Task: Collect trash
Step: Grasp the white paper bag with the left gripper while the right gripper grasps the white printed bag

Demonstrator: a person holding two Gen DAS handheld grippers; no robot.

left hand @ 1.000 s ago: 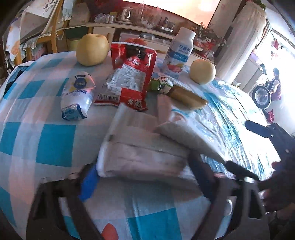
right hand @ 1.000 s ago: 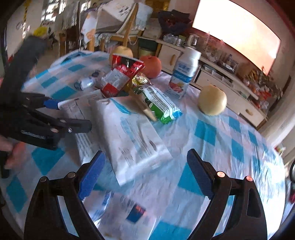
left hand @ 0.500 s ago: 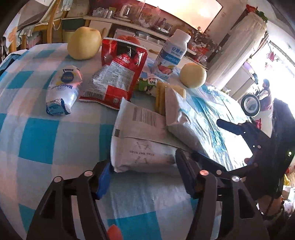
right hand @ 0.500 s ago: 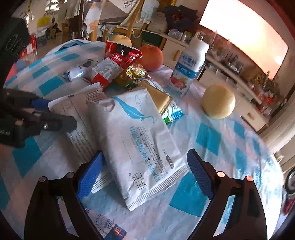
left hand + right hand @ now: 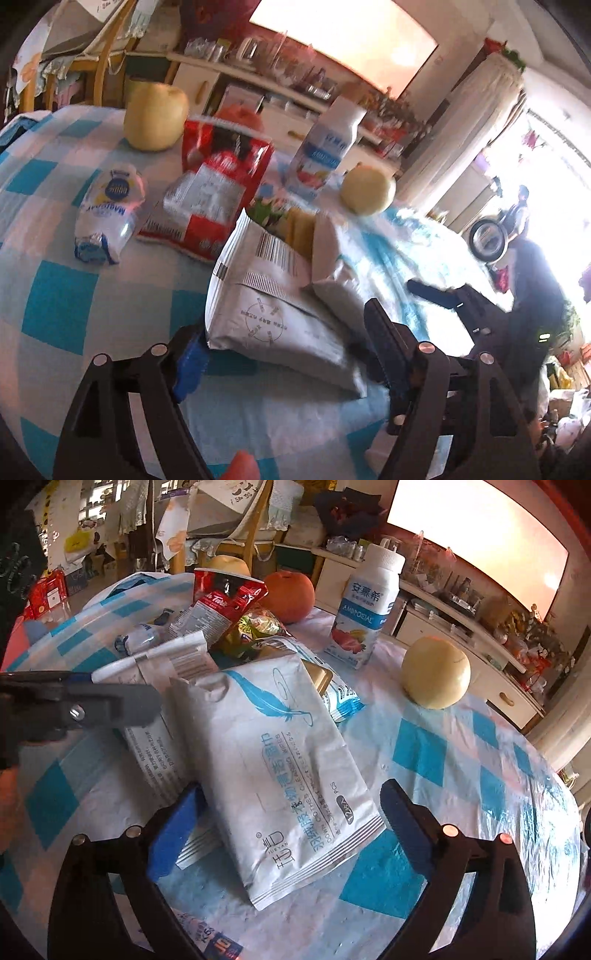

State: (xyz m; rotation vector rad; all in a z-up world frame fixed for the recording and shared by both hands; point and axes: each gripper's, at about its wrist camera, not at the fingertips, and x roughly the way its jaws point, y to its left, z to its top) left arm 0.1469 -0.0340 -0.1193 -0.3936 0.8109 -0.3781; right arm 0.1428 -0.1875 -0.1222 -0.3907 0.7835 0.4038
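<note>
Lying lengthwise between the widening, empty jaws of the right gripper (image 5: pixel 288 827), the wipes packet (image 5: pixel 280 775) is seemingly overlapping the grey packet (image 5: pixel 273 314) that the opening left gripper (image 5: pixel 284 354) is straddling.

"AMBROSIAL" on milk bottle (image 5: pixel 364 609)

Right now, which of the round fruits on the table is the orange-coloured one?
The orange fruit behind the red snack bag. The two other fruits are pale yellow.
</note>
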